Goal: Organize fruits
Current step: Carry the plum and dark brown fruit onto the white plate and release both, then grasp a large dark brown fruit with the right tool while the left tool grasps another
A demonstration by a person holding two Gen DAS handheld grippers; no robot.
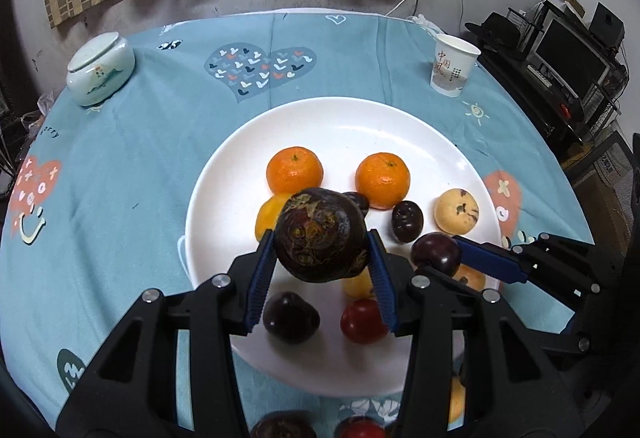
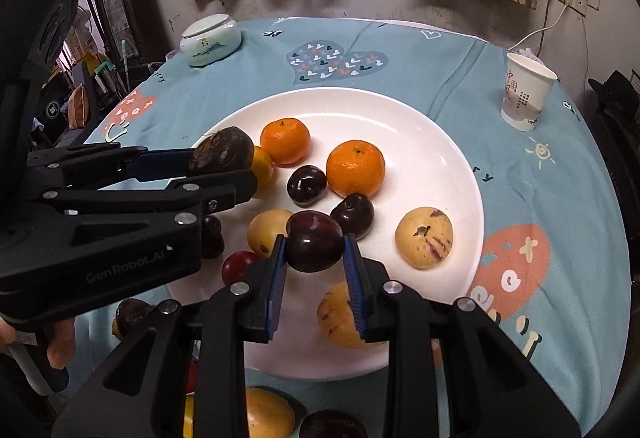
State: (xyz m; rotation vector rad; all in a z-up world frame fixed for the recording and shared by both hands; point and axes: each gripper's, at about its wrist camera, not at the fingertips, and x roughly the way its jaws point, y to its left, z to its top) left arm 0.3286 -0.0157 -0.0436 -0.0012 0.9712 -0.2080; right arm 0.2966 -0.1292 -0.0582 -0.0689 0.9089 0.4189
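The white plate on the blue tablecloth already held oranges, plums and yellow fruit. Each load wanted lowering onto a bare patch before release. The left gripper angled down over the plate, clamped on a dark mottled fruit; the right gripper pinched a dark plum.

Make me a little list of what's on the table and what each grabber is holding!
left gripper: shut on a big dark mottled fruit, held above the plate
right gripper: shut on a dark plum, above the plate
plate: white, holds two oranges, dark plums, yellow fruits, one red fruit
paper cup: far right on the cloth
lidded jar: far left
tablecloth: blue with hearts
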